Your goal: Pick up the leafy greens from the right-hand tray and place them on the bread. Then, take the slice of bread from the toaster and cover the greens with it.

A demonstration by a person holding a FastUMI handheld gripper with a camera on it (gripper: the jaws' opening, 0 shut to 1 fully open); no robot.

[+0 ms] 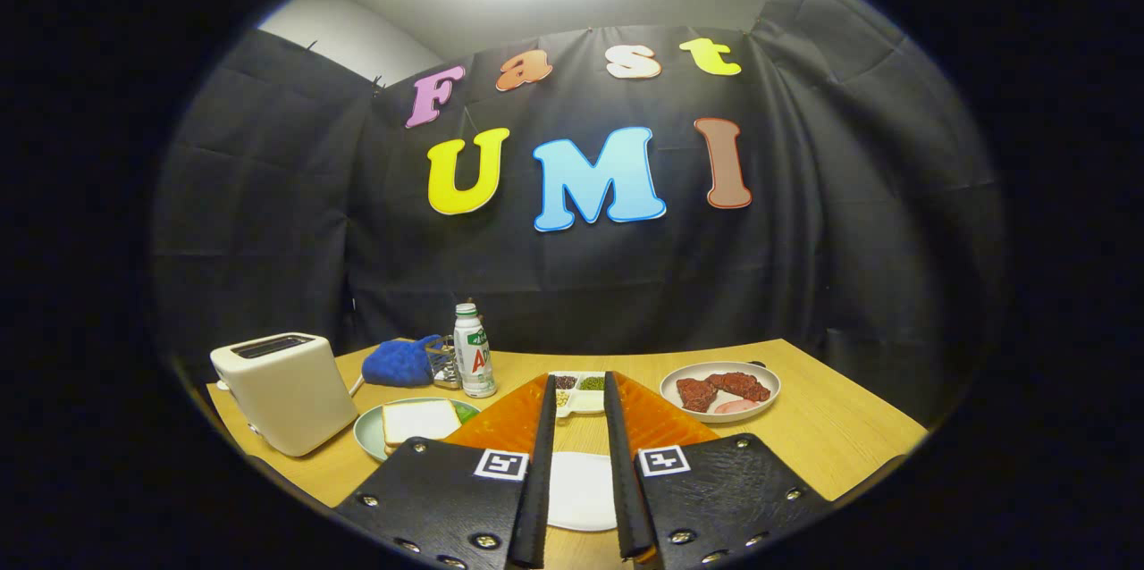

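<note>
My gripper [579, 379] is held above the wooden table [831, 436], open, with nothing between its fingers. To the left of the fingers a pale green plate [368, 432] carries a white slice of bread [420, 421]. A bit of leafy green [465, 412] peeks out from under the slice's right edge. A cream toaster [284, 389] stands further left at the table's corner, and its top slot looks dark. Below the fingers, seen through the gap, lies a white tray [581, 490] whose visible part is bare.
A small divided dish [585, 400] with seeds and green bits sits just beyond the fingertips. To the right is a pinkish plate [679, 375] with dark red meat pieces [719, 389]. A white bottle [474, 363], a small jar and a blue cloth [399, 363] stand behind the bread plate.
</note>
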